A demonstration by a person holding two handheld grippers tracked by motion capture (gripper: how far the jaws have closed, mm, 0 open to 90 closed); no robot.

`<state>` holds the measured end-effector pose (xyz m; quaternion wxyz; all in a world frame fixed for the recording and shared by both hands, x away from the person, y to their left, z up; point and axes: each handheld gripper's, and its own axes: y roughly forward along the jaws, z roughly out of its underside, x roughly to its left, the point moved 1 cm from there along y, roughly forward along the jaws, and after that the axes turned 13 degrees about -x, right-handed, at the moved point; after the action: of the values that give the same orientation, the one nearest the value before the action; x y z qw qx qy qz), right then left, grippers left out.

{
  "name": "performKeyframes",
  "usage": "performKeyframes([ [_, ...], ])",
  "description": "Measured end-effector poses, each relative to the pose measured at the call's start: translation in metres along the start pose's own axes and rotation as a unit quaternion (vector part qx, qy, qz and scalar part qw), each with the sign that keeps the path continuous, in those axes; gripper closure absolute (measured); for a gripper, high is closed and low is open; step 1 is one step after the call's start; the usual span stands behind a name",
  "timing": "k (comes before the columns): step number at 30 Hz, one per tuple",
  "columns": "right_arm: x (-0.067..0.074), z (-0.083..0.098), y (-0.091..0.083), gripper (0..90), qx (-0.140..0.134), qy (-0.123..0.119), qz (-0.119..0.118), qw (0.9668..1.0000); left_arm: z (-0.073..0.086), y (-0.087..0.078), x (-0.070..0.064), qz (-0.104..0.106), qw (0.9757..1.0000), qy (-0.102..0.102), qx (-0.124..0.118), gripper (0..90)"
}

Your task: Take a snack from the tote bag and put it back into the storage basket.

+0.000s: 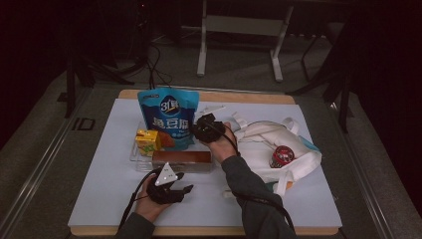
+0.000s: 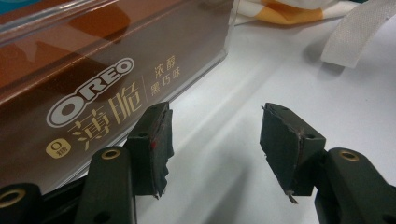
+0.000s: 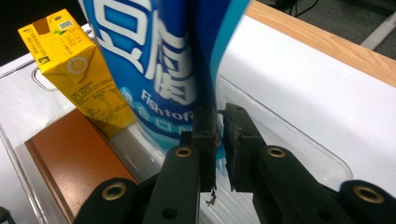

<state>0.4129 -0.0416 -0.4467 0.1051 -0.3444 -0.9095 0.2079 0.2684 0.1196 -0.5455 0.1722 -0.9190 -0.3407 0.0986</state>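
Your right gripper (image 3: 218, 140) pinches the lower side edge of the tall blue snack pouch (image 3: 159, 60), which stands in the clear plastic tray (image 3: 299, 154) beside the yellow drink carton (image 3: 74, 70). Your left gripper (image 2: 215, 154) rests with jaws apart, holding nothing, beside the brown Oreo box (image 2: 93, 93).

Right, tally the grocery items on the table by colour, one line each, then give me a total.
Blue: 1, the snack pouch, standing in the clear tray with the right gripper at its edge
Yellow: 1, the drink carton
Brown: 1, the Oreo box
Red: 1, the round pack on the white tote bag
Total: 4
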Motion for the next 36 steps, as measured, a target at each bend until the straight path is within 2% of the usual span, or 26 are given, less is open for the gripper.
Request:
performKeyframes([
  [15,-0.006,0.0,-0.02,72.3,0.008,-0.025,-0.013,0.9996,0.0,0.0,0.001,0.001,1.0,-0.003,0.001,43.2],
  [19,-0.004,0.0,-0.025,71.2,0.016,-0.046,-0.01,0.9987,0.0,0.0,0.001,0.001,1.0,-0.004,0.001,43.2],
  [22,-0.004,-0.001,-0.029,70.9,0.015,-0.053,-0.009,0.9984,0.0,0.0,0.001,0.002,1.0,-0.003,0.001,43.2],
  [36,-0.01,0.002,-0.043,69.7,0.016,-0.057,-0.003,0.9982,0.0,0.0,0.001,0.003,1.0,-0.002,0.002,43.2],
])
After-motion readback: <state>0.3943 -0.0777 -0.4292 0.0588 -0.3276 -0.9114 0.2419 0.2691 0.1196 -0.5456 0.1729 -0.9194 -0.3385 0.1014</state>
